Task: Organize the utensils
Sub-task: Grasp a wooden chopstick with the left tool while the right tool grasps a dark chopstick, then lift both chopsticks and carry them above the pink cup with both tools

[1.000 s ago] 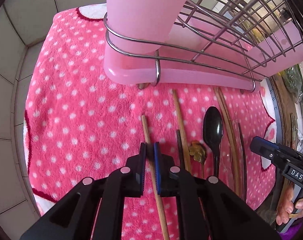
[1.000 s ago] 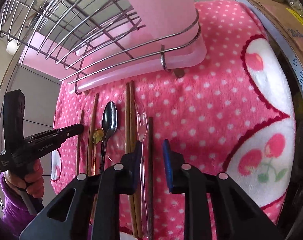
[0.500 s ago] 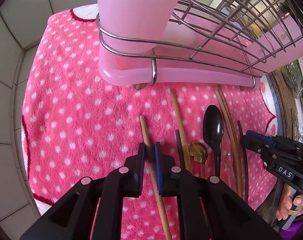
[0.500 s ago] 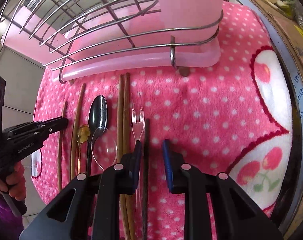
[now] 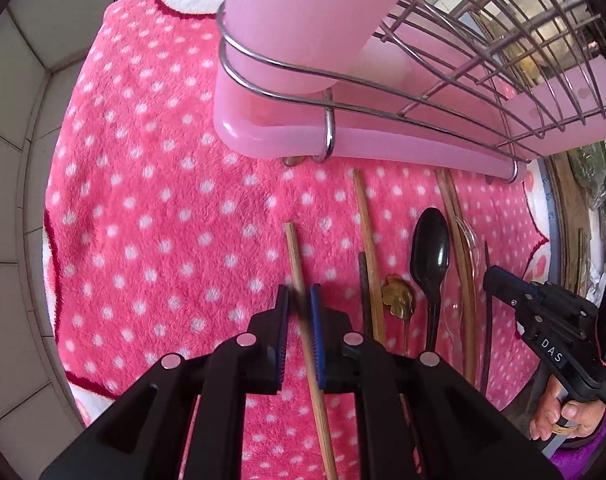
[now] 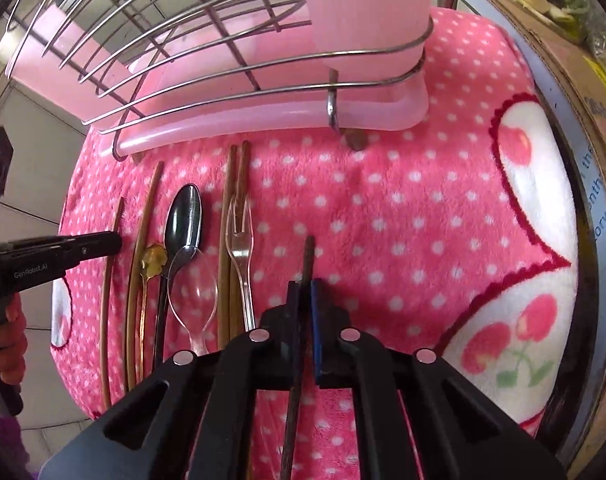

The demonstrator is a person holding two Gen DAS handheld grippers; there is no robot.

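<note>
Left wrist view: the left gripper [image 5: 299,300] has its jaws drawn in narrow around a light chopstick [image 5: 299,272]; whether the pads actually press it I cannot tell, as that spot is blurred. The stick lies on the pink dotted towel [image 5: 143,208], leftmost in the row of utensils. In the right wrist view the right gripper [image 6: 303,286] is clenched on a dark chopstick [image 6: 307,252], its tip poking out beyond the fingers, set to the right of the row. Left of the light stick the towel runs bare to the tiled wall [image 5: 19,120]; right of the dark stick it runs bare to the cardboard box [image 6: 575,80] at the edge. Ahead of both grippers stands the wire rack [image 6: 223,60] on its pink tray [image 6: 263,120], with a pink cup [image 6: 367,4] in the corner ring, close beyond the stick tips. Between the two held sticks I count: one long brown chopstick [image 6: 145,216], one short dark stick visible only in the left view [image 5: 365,280], one gold spoon [image 6: 153,260], one steel spoon [image 6: 185,216], one clear spoon [image 6: 193,292], one clear fork [image 6: 239,232], and a touching pair of brown chopsticks [image 6: 233,184].
</note>
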